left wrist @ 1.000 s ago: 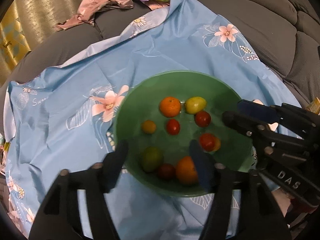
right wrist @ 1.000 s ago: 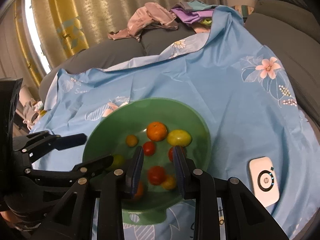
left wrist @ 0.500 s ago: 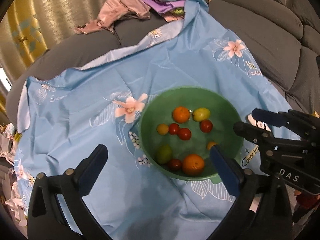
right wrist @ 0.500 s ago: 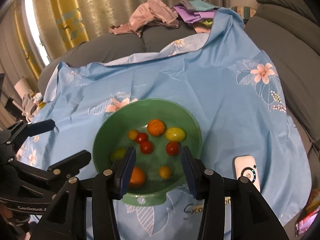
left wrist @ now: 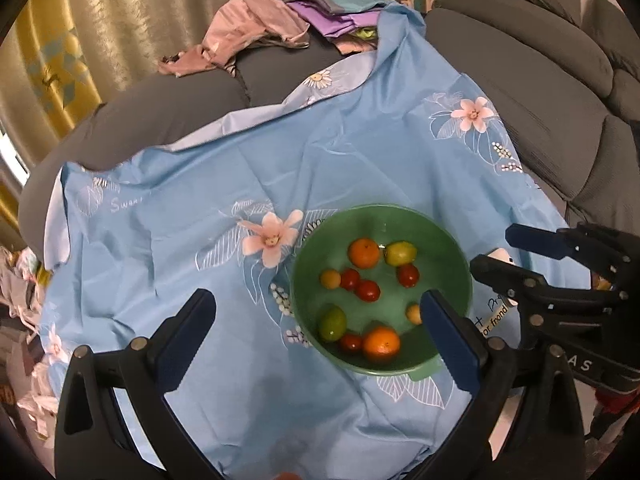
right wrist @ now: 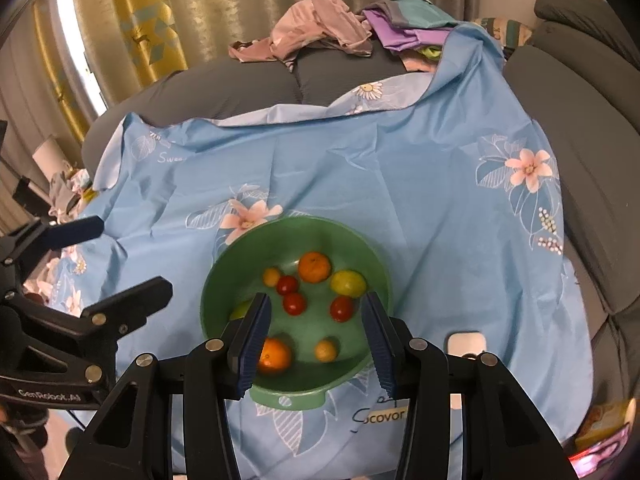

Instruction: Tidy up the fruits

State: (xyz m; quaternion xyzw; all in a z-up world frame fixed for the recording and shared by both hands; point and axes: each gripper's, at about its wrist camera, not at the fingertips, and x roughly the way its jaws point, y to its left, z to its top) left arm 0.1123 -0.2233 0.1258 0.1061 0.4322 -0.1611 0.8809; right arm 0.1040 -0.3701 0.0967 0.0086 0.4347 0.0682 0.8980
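A green bowl (left wrist: pixel 380 210) sits on the blue floral cloth and holds several fruits: two oranges (left wrist: pixel 363 253), a yellow-green lemon (left wrist: pixel 401 252), a green lime (left wrist: pixel 333 323), red tomatoes (left wrist: pixel 368 291) and small yellow fruits. My left gripper (left wrist: pixel 316 300) hangs above the bowl's left side, open wide and empty. In the right wrist view the bowl (right wrist: pixel 296 222) lies below my right gripper (right wrist: pixel 316 300), whose jaws stand partly open with nothing between them. Its left finger hides part of the near orange (right wrist: pixel 274 356) and the lime. Each gripper shows in the other's view: right gripper (left wrist: pixel 496 252), left gripper (right wrist: pixel 132 256).
The blue cloth (right wrist: pixel 400 184) covers a grey sofa (left wrist: pixel 540 92). A pile of pink and purple clothes (left wrist: pixel 280 28) lies at the back by the curtains. A white device (right wrist: pixel 466 340) rests on the cloth right of the bowl. Clutter lies off the cloth's left edge.
Both grippers have risen away from the bowl, which now looks smaller. The left jaws spread from around the near fruits to full width. The right jaws went from nearly closed to partly open.
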